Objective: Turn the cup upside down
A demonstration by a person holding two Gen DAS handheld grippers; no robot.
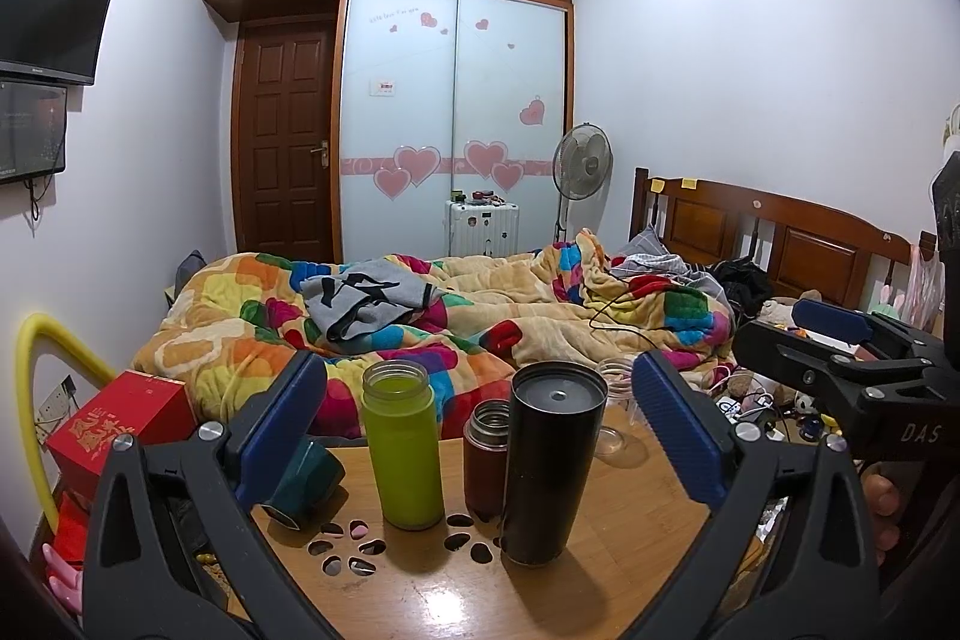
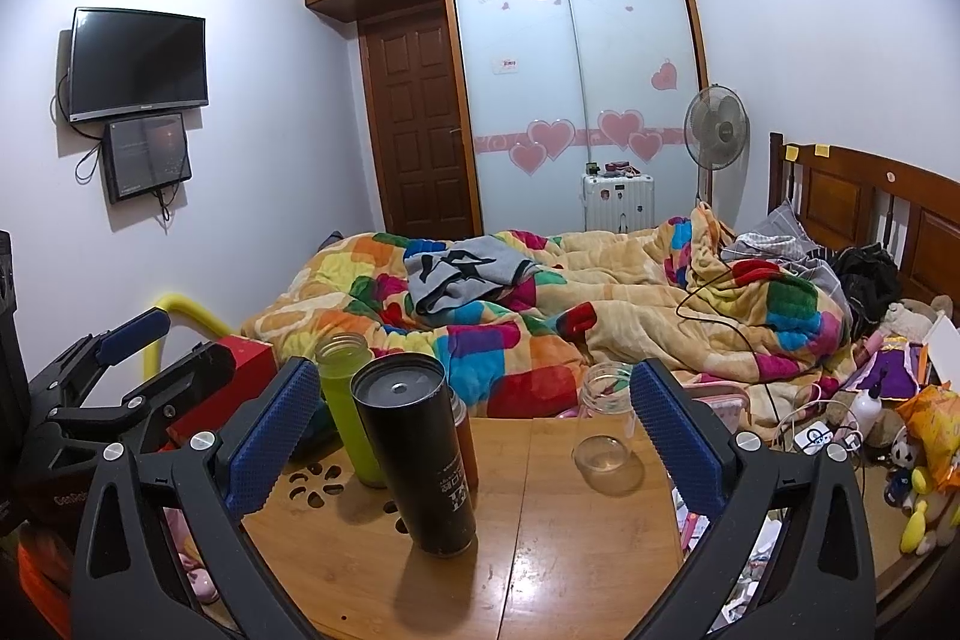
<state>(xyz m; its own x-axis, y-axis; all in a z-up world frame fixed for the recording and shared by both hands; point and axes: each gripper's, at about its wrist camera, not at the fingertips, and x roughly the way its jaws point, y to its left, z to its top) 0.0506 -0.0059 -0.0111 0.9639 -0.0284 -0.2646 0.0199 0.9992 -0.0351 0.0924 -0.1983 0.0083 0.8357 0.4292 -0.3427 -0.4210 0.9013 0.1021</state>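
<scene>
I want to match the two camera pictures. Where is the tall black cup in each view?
Left wrist: the black cup stands right of centre, beside the green bottle.
Right wrist: the black cup stands left of centre on the wooden table.
Shared landmark: the green bottle, just left of the cup.

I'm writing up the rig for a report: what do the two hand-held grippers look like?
Both match: the left hand-held gripper and the right hand-held gripper have black plastic scissor-like arms with triangular cut-outs and silver pivot bolts, ending in blue textured rubber pads. White "DAS" lettering shows on the right one's body in the left wrist view. No cables or sleeves are visible.
</scene>
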